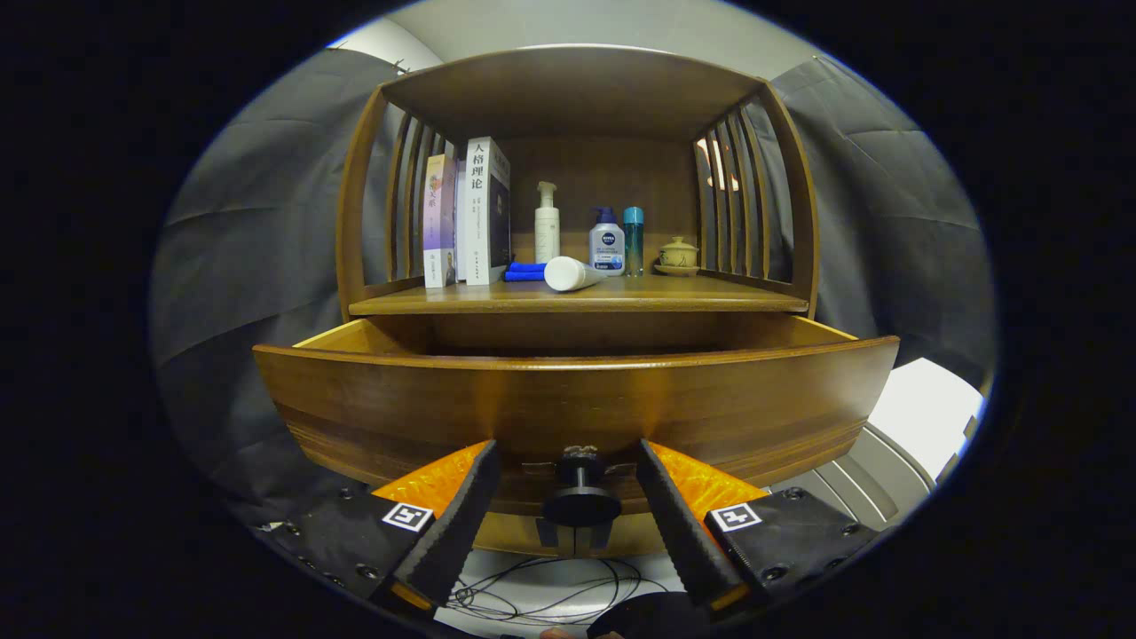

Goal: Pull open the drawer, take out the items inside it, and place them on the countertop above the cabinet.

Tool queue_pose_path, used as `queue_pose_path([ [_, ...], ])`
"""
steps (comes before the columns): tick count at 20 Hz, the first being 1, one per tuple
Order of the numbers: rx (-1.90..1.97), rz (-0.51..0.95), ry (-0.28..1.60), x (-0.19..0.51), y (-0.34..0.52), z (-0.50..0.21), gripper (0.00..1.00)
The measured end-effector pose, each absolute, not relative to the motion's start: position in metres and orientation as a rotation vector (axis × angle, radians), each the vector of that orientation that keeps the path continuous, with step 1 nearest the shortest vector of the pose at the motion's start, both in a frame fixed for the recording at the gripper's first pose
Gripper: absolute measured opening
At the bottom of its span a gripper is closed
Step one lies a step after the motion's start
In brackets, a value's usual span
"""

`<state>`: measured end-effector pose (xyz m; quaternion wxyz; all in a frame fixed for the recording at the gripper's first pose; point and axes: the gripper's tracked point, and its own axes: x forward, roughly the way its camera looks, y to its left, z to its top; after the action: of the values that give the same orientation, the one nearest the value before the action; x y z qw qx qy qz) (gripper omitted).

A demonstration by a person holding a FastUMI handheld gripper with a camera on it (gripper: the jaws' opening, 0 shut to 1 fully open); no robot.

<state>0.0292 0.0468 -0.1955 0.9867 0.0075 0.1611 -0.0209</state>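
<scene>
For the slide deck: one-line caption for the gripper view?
Hand-held gripper open, fingers either side of the knob of the pulled-out drawer; books, bottles and a tube sit on the countertop above.

Drawer [568, 399] front is varnished wood w/ a smooth semi-gloss sheen, and its knob [581, 493] looks like dark turned metal or plastic, can't tell which. Gripper [570, 457] fingers, spread either side of the knob w/o touching it, carry ribbed, matt pads [461, 524]. On the wood countertop [577, 297] above the drawer: glossy plastic bottles [607, 241], paper-covered books [484, 213], a glazed ceramic pot [679, 253].
</scene>
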Motion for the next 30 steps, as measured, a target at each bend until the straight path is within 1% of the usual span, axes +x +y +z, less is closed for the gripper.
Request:
queue_pose_path([
  [12, 0.022, -0.085, 0.319, 0.106, 0.052, -0.200, 0.97],
  [22, 0.018, -0.083, 0.329, 0.149, 0.053, -0.204, 0.98],
  [26, 0.073, -0.056, 0.375, 0.148, 0.057, -0.208, 0.98],
  [30, 0.096, -0.029, 0.431, 0.123, 0.051, -0.193, 0.98],
])
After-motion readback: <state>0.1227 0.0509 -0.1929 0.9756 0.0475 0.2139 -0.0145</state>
